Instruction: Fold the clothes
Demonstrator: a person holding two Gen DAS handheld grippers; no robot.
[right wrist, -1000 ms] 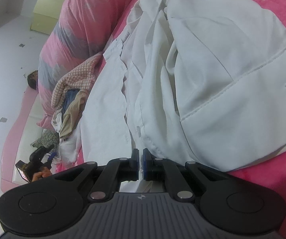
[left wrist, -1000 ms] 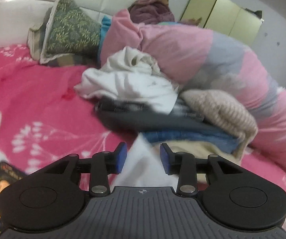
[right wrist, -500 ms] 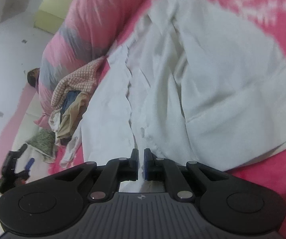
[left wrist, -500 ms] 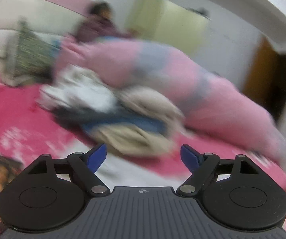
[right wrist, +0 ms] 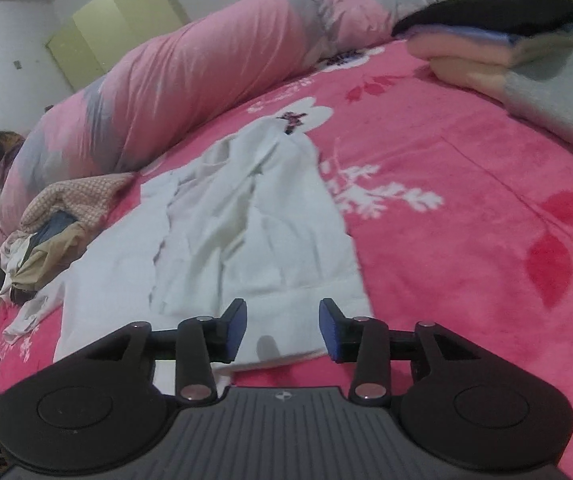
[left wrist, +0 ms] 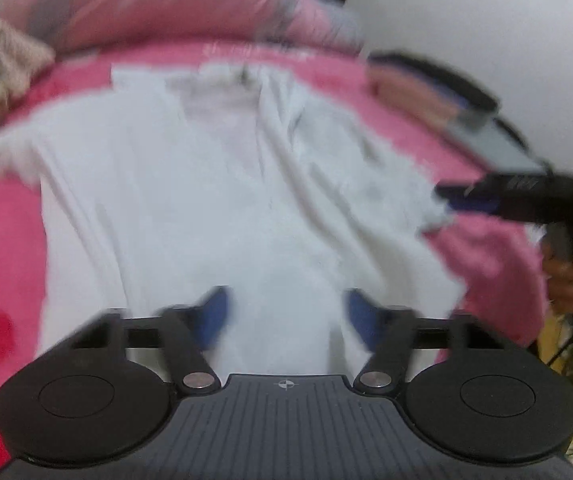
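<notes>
Nearest to me in the left wrist view, my left hand-held gripper [left wrist: 286,316] has its blue pads part-way apart and the jaws are closing; the pads hang over white cloth, but the picture is smeared and I cannot tell whether they touch it. In the right wrist view my right hand-held gripper [right wrist: 282,326] has its jaws opening, with nothing pinched between the pads; the near hem of the garment shows in the gap below them.

The wrinkled white cotton garment [right wrist: 222,240] lies spread on the bright pink plush bedspread with white flower print [right wrist: 466,220]. From the right wrist its long axis runs away from me and slightly right, wide hem close, narrower end far, by a white flower. In the left wrist view the same garment [left wrist: 226,184] runs straight away from the gripper, its far end narrowing at what looks like a neck opening, though blur hides the detail.

To the right there, my right gripper [left wrist: 518,196] hangs at the garment's edge, gripped by my own hand [left wrist: 570,268].

Further off, left of the garment, sits a heap of unfolded clothes [right wrist: 58,220], beige knit on top. Far right is a stack of folded clothes [right wrist: 494,40], dark over peach over grey. Beyond lies a long rolled pink-and-grey quilt [right wrist: 206,64], with pale yellow-green cupboard doors [right wrist: 118,28] behind.
</notes>
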